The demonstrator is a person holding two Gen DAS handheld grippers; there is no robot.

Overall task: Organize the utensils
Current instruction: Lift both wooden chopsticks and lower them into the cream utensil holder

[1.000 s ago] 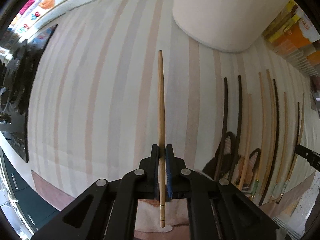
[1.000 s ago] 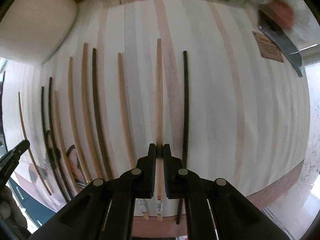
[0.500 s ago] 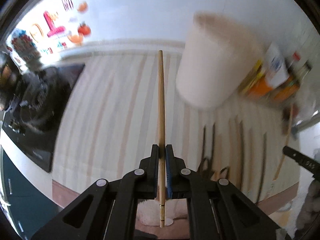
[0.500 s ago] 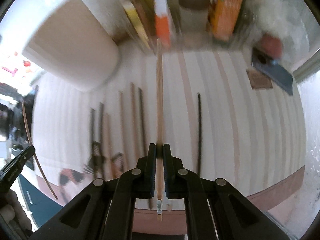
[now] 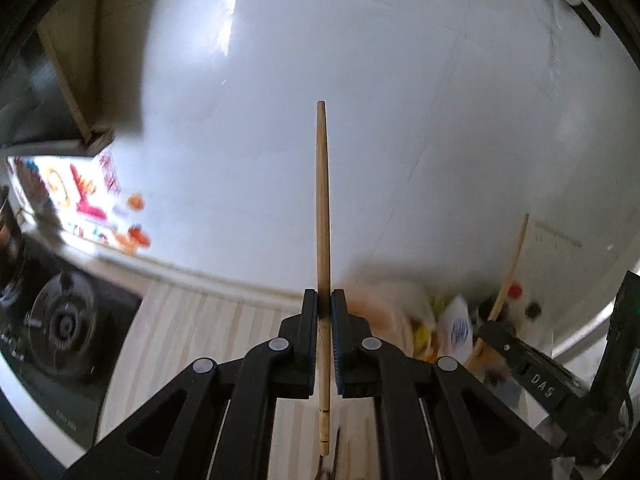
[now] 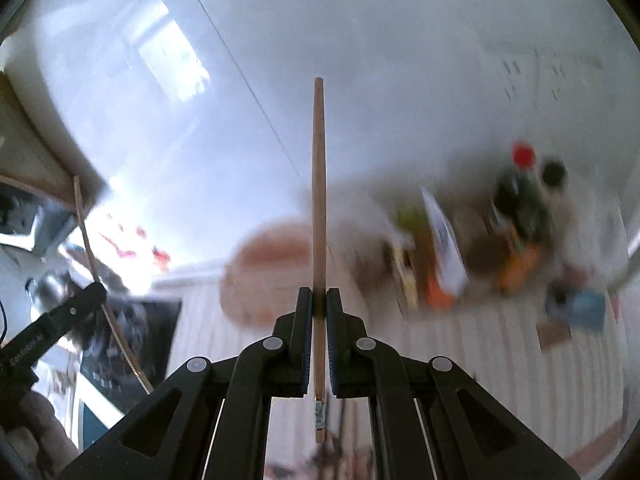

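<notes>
My left gripper [image 5: 324, 304] is shut on a light wooden chopstick [image 5: 322, 200] that points up toward the white wall. My right gripper [image 6: 319, 300] is shut on another light wooden chopstick [image 6: 319, 184], also pointing up. Each gripper shows at the edge of the other's view: the right one [image 5: 496, 332] with its chopstick [image 5: 510, 268], the left one [image 6: 86, 300] with its chopstick [image 6: 90, 252]. The blurred beige holder [image 6: 272, 276] stands on the striped counter [image 6: 480, 344] ahead, below the chopstick tips.
A black stove [image 5: 60, 320] lies to the left of the striped counter [image 5: 192, 328]. Bottles and packets [image 6: 480, 248] stand blurred at the back right. A white tiled wall [image 5: 400, 120] fills the upper view. A cabinet corner [image 5: 80, 112] hangs at the upper left.
Both grippers have lifted and tilted upward with their chopsticks, away from the row of chopsticks on the counter. The views now show the wall instead of the counter.
</notes>
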